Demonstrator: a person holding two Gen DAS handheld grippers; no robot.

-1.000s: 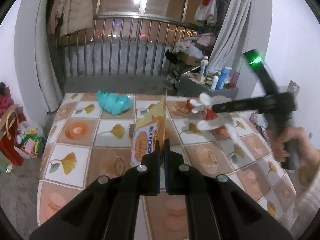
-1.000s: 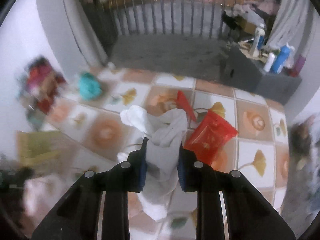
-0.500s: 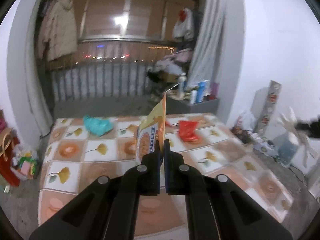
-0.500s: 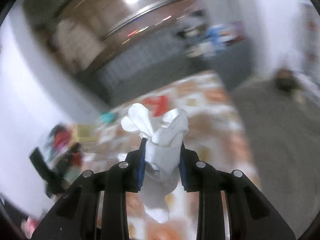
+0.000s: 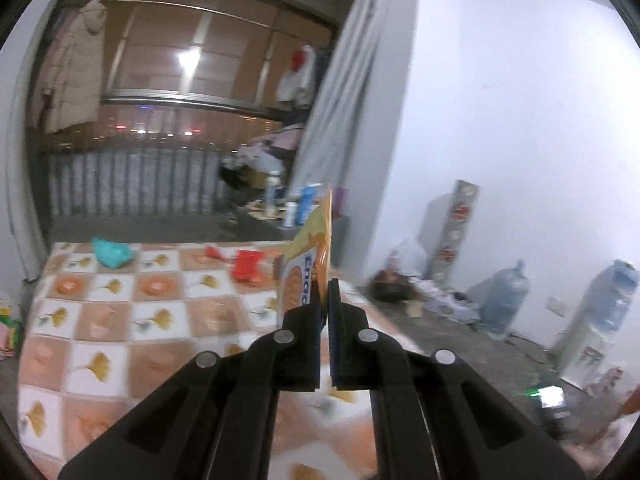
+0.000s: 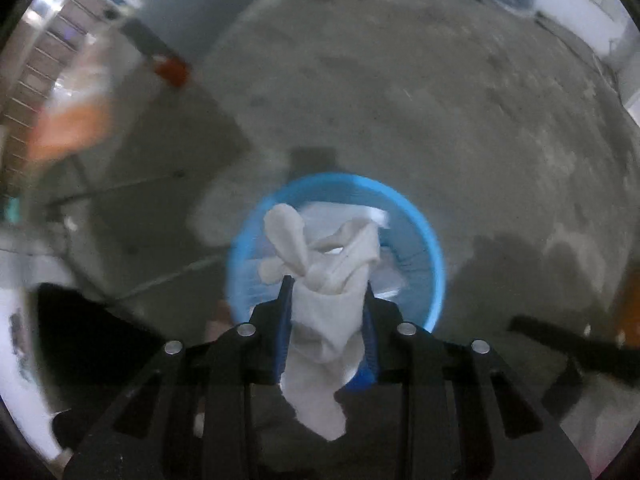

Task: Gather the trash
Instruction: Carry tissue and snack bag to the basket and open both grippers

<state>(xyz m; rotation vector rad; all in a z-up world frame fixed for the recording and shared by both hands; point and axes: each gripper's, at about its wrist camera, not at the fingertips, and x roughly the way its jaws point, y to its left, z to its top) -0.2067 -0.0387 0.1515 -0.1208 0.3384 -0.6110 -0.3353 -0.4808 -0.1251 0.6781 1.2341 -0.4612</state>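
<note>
Two black tools, one snack wrapper (image 5: 306, 270), one crumpled white tissue (image 6: 328, 280), and one blue bin (image 6: 434, 264) on the floor. On the table (image 5: 100, 324): one teal bag (image 5: 112, 253), two red wrappers (image 5: 248, 266). Two water jugs (image 5: 506, 294) by the wall.

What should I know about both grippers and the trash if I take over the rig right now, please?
Right gripper: above the blue bin, jaws just opening, white tissue still between them.
Left gripper: shut on the orange snack wrapper, not yet binned.
Left on the table: teal bag, red wrapper, small red scrap.
</note>
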